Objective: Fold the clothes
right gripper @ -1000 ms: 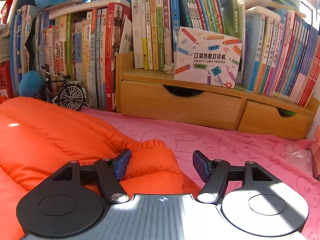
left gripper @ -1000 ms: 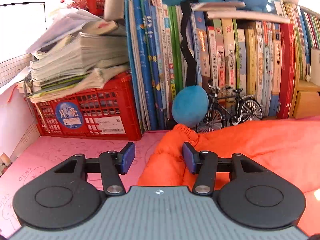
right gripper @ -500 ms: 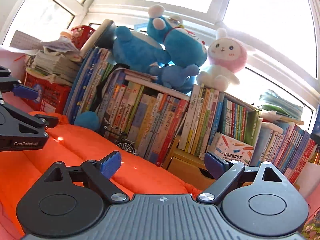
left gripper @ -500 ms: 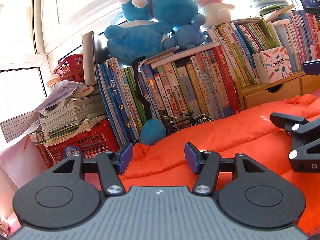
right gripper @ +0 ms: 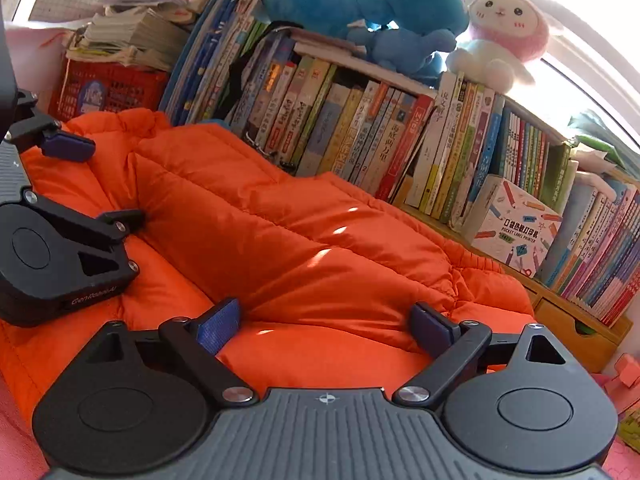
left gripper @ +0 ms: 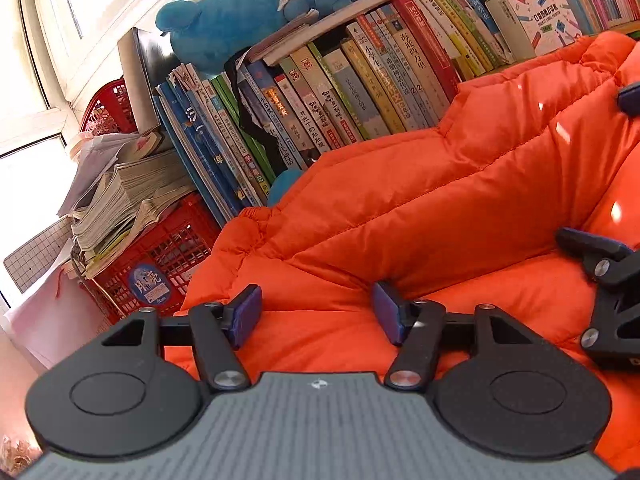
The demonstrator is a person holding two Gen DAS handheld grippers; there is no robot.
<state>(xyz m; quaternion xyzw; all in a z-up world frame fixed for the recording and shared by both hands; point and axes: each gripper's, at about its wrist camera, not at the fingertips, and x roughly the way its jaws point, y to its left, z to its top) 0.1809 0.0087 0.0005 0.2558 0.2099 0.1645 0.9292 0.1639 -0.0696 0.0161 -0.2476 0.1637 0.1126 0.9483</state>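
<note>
Orange puffer jacket (left gripper: 460, 208) lies spread across the pink table (right gripper: 16, 440), its far edge pushed up against the row of books (left gripper: 340, 92) and the red crate (left gripper: 168, 256). A long padded fold runs across its top, so you look to be between folds: one flap appears laid over, and both of your tongs stand free of the cloth.

Your left tongs (left gripper: 318, 316) have just been opening and now stand about half open, the blue pads (left gripper: 248, 314) low over the jacket with nothing pinched between them. Your right tongs (right gripper: 326, 326) have also just spread, nearly as wide as they go, and hover over the near edge of the fold, likewise empty.

The likely next move is a fresh grip for the next fold. That calls for picking a seam or hem, lowering the pads on both sides of it, and closing far enough to bite through the padding.

The shell is smooth, slightly glossy nylon, and it catches bright flecks of sunlight. Stitched channels divide it into plump, rounded ribs. The cuff (left gripper: 248, 216) at the left end is gathered with elastic into small ruffles, and a similar gathered edge (right gripper: 476, 264) shows at the right. I judge the filling springy, so a fold may puff back up unless you press it flat.
</note>
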